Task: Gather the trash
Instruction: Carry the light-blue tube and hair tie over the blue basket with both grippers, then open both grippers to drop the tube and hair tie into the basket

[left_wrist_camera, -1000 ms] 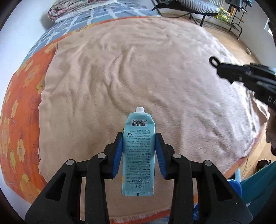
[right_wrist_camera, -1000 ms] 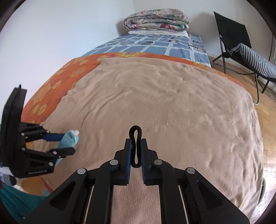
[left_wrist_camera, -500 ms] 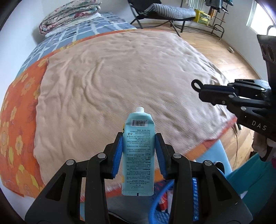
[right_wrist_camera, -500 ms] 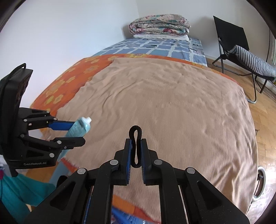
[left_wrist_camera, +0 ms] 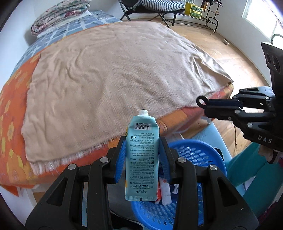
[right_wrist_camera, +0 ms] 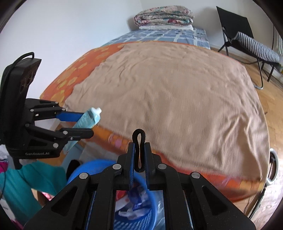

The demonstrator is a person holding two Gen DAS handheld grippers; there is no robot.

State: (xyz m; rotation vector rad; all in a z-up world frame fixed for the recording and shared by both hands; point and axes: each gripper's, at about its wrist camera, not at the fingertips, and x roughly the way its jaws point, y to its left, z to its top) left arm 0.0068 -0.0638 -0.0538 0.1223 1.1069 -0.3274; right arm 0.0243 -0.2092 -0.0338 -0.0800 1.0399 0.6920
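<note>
A blue perforated basket (left_wrist_camera: 194, 154) sits on the floor just off the near edge of the bed (left_wrist_camera: 16, 141), and it holds a jumble of trash (left_wrist_camera: 164, 187): white and red wrappers in the left view, blue and white crumpled pieces in the right view (right_wrist_camera: 136, 203). The left gripper (left_wrist_camera: 142, 155) is clamped on a pale teal tube (left_wrist_camera: 141, 159), its blue pads pressing both long sides; the tube stands upright between them, capless, white threaded neck at the top, barcode below it, small print down the body and a crimped flat end at the bottom. The tube hangs in the air above the basket's left part, with the bed edge just behind it. The right gripper (right_wrist_camera: 139, 155) is pinched on a black hair tie (right_wrist_camera: 139, 150), which is squeezed into a figure-eight loop sticking up past the fingertips, and it hovers over the basket too. In the left view the right gripper (left_wrist_camera: 203, 101) shows to the right with the loop at its tip, well apart from the tube. A tan blanket (left_wrist_camera: 115, 70) covers most of the bed, its fringed edge near the basket; folded quilts (right_wrist_camera: 163, 16) lie at the far end. Wood floor (left_wrist_camera: 221, 49) lies open to the right, with a chair (right_wrist_camera: 247, 40) by the far wall.
</note>
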